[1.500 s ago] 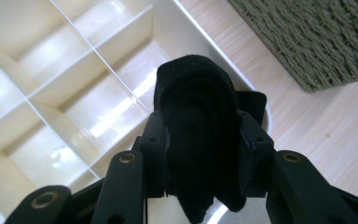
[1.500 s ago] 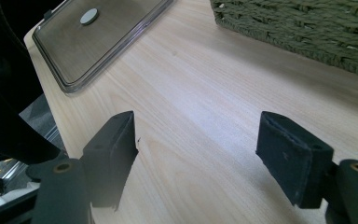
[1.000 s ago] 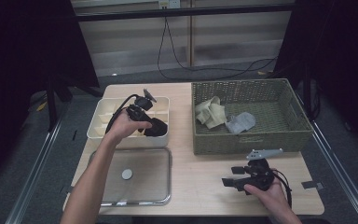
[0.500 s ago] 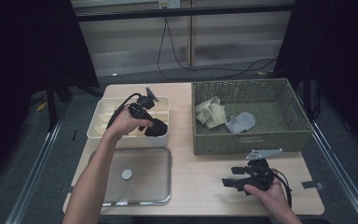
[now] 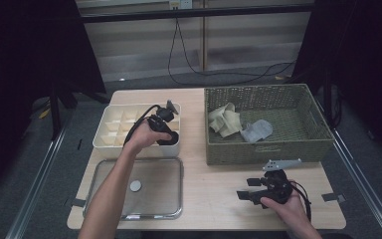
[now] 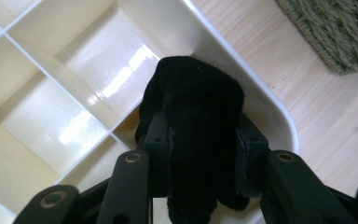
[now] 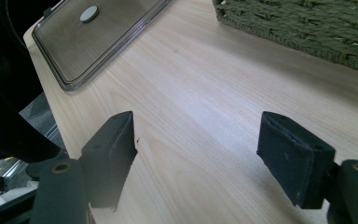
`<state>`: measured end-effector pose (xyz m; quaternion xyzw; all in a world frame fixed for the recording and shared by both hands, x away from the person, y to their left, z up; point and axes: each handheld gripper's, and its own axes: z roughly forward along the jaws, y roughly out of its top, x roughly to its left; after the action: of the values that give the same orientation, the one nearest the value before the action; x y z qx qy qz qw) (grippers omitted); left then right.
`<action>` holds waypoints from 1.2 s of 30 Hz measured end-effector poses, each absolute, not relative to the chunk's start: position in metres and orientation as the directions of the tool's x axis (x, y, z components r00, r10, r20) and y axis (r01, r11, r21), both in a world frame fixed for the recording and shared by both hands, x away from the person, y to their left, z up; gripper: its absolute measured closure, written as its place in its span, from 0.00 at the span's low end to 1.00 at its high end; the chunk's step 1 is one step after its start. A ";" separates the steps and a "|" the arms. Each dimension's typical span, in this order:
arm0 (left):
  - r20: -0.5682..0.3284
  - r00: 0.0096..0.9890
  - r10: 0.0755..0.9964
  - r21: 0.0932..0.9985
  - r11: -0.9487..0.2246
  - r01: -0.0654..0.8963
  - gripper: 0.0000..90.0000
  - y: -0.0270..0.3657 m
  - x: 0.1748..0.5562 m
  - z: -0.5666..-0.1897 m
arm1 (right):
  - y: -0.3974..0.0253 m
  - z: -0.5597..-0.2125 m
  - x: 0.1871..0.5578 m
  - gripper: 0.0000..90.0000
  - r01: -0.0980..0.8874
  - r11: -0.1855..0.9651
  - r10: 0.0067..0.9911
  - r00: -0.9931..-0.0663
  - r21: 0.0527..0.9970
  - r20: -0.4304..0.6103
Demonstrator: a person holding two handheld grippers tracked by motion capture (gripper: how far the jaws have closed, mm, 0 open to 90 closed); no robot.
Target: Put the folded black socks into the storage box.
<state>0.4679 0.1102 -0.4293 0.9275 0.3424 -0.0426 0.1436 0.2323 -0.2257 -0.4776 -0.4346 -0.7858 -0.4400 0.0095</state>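
Two grippers in play. Left gripper (image 5: 165,130) sits over the near-right corner of the cream divided box (image 5: 110,130), jaws pinching a rolled black sock (image 6: 191,121). In left gripper view the sock bulges up betw. both pads (image 6: 157,140), held tight; its lower end hangs past the jaws. Sock is over the corner compartment, right by the box's rounded outer rim; can't tell if it touches the compartment floor. In high view the same sock (image 5: 168,139) shows as a dark lump at the box's right end, w/ the hand (image 5: 144,141) wrapped round the gripper and the cable arcing over the box.

Right gripper (image 5: 258,194) rests low at the near-right of the wooden table (image 5: 214,184), well apart from the box, jaws pointing left toward the lid. Right gripper view: jaws spread wide, nothing betw. them, bare wood grain under them.

Clear lid (image 5: 154,186) w/ a round white knob (image 5: 136,185) lies flat on the table, just in front of the box; also seen in right gripper view (image 7: 107,37).

Green woven basket (image 5: 278,149) stands right of the box, apart from it. Inside: a beige sock (image 5: 225,119) and a pale grey sock (image 5: 257,130), touching each other, toward the basket's left half.
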 end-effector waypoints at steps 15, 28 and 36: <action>-0.190 0.747 0.637 0.235 -0.709 0.665 0.74 0.109 0.468 -0.445 | -0.224 -0.479 0.232 0.30 0.694 0.242 0.674 -0.623 0.678 0.397; -0.144 0.755 0.640 0.181 -0.733 0.656 0.74 0.098 0.468 -0.447 | -0.221 -0.479 0.231 0.30 0.693 0.247 0.670 -0.627 0.677 0.398; -0.191 0.748 0.635 0.283 -0.694 0.662 0.72 0.113 0.462 -0.448 | -0.224 -0.478 0.232 0.30 0.694 0.241 0.672 -0.624 0.678 0.399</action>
<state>0.4623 0.1131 -0.4480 0.9195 0.3527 -0.0391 0.1692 0.2322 -0.2244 -0.4782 -0.4336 -0.7878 -0.4373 0.0124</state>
